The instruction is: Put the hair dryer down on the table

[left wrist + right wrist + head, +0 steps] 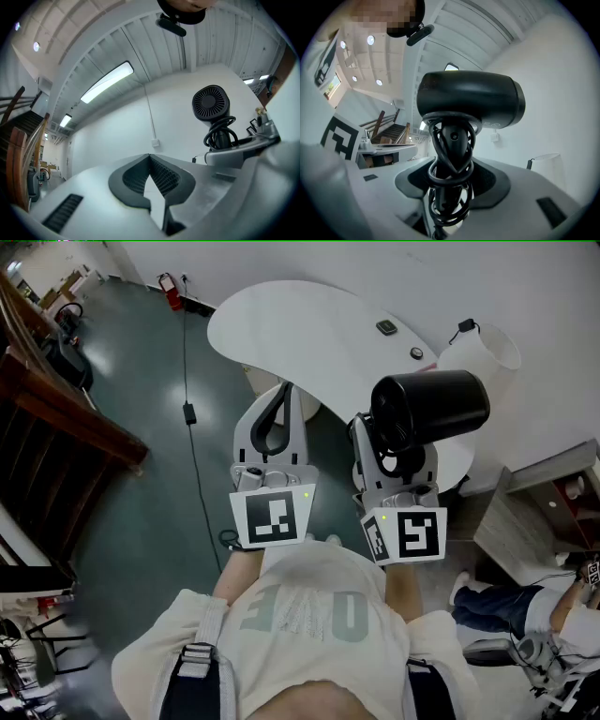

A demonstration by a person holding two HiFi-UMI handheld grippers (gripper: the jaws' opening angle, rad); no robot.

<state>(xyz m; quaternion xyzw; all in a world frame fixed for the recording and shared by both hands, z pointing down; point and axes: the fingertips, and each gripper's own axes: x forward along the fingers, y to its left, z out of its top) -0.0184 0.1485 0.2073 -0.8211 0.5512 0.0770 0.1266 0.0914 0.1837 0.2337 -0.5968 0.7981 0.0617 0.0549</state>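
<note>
A black hair dryer with its cord wound round the handle stands upright in my right gripper, whose jaws are shut on the handle. In the right gripper view the hair dryer fills the middle, and the right gripper clamps the corded handle from both sides. My left gripper is held beside it at chest height, shut with nothing in it. The left gripper view shows that gripper with its pads meeting, and the hair dryer at the right. The white curved table lies beyond both grippers.
Two small dark objects lie on the table's far part. A white cylinder stands at its right end. A cable runs over the dark floor; a wooden staircase is at left. A seated person is at lower right.
</note>
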